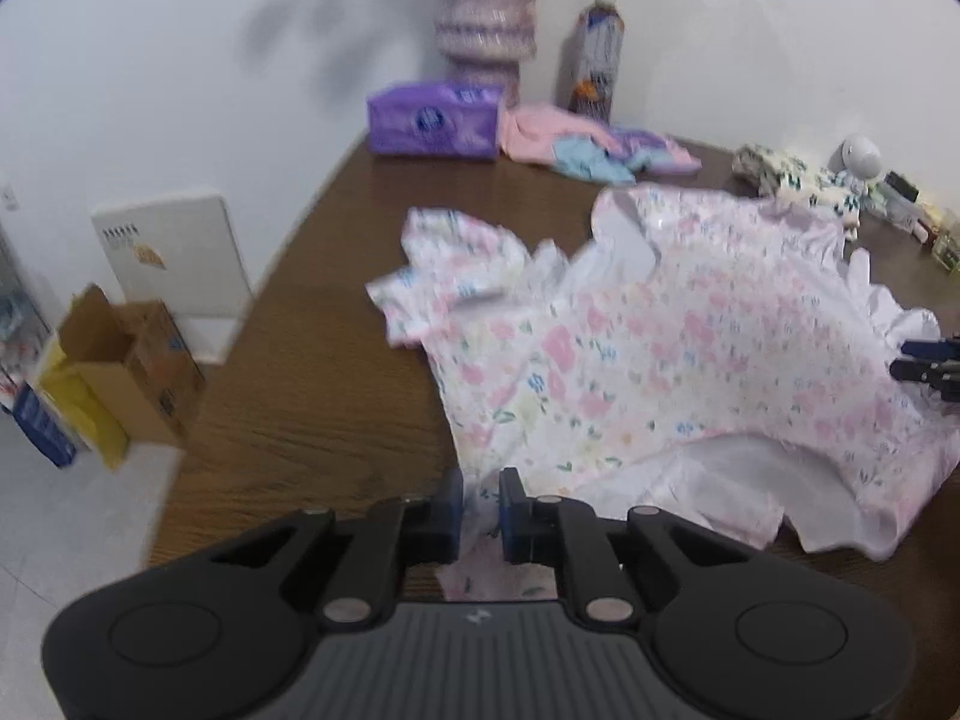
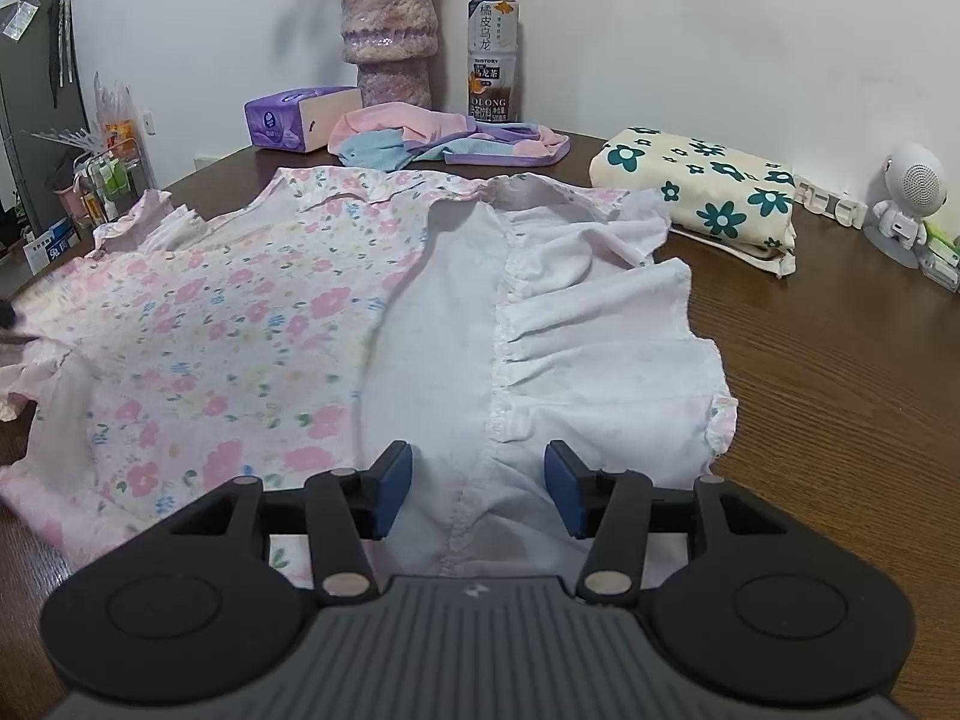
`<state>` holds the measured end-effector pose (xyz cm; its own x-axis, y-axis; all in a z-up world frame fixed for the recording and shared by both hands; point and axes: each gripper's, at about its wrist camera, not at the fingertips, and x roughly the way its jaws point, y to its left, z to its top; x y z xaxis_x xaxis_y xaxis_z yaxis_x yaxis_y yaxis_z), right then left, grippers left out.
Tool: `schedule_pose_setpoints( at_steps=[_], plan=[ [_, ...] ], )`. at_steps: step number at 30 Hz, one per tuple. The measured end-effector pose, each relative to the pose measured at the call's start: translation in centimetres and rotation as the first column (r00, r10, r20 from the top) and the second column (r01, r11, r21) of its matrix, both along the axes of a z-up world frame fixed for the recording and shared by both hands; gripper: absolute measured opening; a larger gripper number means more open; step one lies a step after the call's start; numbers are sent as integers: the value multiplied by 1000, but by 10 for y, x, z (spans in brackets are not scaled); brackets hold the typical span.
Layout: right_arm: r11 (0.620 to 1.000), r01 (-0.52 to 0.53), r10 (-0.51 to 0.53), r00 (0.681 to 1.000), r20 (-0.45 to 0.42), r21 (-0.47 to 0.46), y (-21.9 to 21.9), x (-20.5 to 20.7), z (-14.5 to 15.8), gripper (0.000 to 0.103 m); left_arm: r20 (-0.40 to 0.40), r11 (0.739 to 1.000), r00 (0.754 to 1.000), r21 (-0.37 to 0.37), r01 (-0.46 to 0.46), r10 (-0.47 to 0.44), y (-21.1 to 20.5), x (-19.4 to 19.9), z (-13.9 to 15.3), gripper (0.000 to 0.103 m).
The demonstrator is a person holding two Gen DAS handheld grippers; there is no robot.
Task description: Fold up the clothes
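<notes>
A pink floral dress [image 1: 690, 330] with a white lining lies spread and rumpled on the brown wooden table [image 1: 300, 390]. My left gripper [image 1: 480, 504] is at the dress's near corner, shut on a bunch of its fabric. In the right wrist view the dress [image 2: 240, 330] lies with its white lining and gathered ruffle turned up on the right. My right gripper [image 2: 480, 492] hovers open just over that white lining, with nothing pinched between its blue pads [image 2: 393, 495]. The right gripper [image 1: 900, 359] also shows at the right edge of the left wrist view, at the dress's far side.
At the back stand a purple tissue pack [image 2: 288, 120], a vase [image 2: 390, 30] and a tea bottle [image 2: 492, 48], with pink-blue-purple clothes [image 2: 444, 144] in front. A folded cream flowered cloth [image 2: 702, 192] and a small white robot figure [image 2: 906, 204] sit right. A cardboard box [image 1: 120, 372] stands on the floor left.
</notes>
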<state>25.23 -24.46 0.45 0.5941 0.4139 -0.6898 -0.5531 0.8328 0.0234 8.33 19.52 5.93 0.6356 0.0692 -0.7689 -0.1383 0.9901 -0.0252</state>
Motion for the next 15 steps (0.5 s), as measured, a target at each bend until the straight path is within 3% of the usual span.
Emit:
schedule_pose_setpoints(
  at_steps=[3,6,9,15],
  plan=[
    [1000,5,-5,1000,1,-1,0,-1,0,50,-22,1000,1000,3,-1,2,1,-3,1,12],
    [1000,9,-9,1000,2,0,0,-4,1,50,-81,1000,996,-12,27,-28,-5,0,-10,21],
    [1000,8,-8,1000,-3,-2,-1,-7,2,50,-16,1000,1000,-8,17,-17,-7,4,-4,39],
    [1000,25,-25,1000,1,0,0,-12,3,50,30,993,993,37,-115,114,11,49,-9,41]
  ],
)
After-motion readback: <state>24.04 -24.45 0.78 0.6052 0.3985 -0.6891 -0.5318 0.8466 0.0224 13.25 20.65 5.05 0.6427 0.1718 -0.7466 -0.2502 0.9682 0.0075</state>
